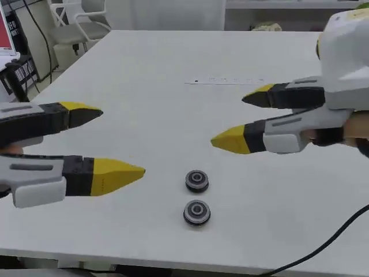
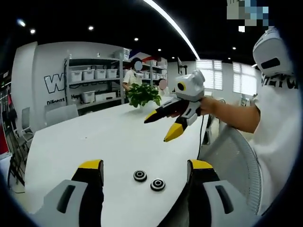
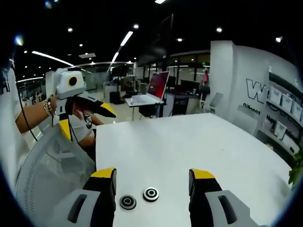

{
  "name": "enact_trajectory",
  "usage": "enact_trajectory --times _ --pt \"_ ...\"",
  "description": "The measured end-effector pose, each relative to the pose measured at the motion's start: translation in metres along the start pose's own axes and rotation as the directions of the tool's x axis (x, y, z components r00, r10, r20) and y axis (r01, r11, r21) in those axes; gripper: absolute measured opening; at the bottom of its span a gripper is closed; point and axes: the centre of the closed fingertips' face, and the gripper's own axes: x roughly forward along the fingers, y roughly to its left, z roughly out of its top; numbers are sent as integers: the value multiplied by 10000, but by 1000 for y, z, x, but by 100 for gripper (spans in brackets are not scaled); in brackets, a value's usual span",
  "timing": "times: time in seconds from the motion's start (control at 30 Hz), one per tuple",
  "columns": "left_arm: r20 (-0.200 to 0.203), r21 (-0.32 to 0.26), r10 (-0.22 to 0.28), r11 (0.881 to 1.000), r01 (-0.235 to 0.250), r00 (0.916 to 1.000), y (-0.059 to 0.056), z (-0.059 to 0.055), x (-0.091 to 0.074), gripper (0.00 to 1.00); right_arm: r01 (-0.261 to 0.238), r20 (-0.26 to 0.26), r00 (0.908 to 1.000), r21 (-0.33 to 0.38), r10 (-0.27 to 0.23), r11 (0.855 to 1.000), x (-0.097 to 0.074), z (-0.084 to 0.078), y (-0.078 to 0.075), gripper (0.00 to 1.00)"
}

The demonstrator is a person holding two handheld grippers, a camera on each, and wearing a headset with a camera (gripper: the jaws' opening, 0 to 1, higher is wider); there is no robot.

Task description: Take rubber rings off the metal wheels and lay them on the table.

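Observation:
Two small metal wheels with black rubber rings lie on the white table point(image 1: 173, 69) near its front edge: a farther wheel point(image 1: 197, 180) and a nearer wheel point(image 1: 197, 212). They also sit between the jaws in the left gripper view, wheel point(image 2: 140, 176) and wheel point(image 2: 157, 184), and in the right gripper view, wheel point(image 3: 151, 193) and wheel point(image 3: 127, 202). My left gripper point(image 1: 124, 141) hovers open to the left of them, holding nothing. My right gripper point(image 1: 226, 119) hovers open above and to the right, also holding nothing.
A black cable point(image 1: 323, 242) runs across the table's front right corner. Chairs point(image 1: 72, 26) stand beyond the far left edge. A green plant point(image 2: 143, 94) stands at the table's far end, with shelving point(image 2: 94, 78) and people behind it. A mesh chair back point(image 3: 52, 165) stands beside the table.

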Motion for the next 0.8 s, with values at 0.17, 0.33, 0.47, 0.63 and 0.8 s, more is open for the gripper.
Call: enact_trajectory --times 0.17,0.33,0.47,0.63,0.8 --pt "110 329 -263 9991 259 9996 4 6 15 69 -570 689 9960 98 562 9983 17 5 3 61" --pt "64 653 -653 9958 648 9978 6 12 33 69 -1327 626 9891 -137 1333 9911 26 -12 16 56" --pt "255 997 -1116 9891 1085 9934 7 19 56 69 -1741 359 9839 -248 1749 9844 33 -27 20 49" --pt "-452 1080 -1672 9793 1713 9849 4 -2 85 68 -2065 -12 9784 128 2065 9784 39 -49 21 40" --pt "-1200 1349 -2044 9661 2200 9715 2 -25 107 65 -2061 -930 9728 688 2119 9761 48 -81 25 47"
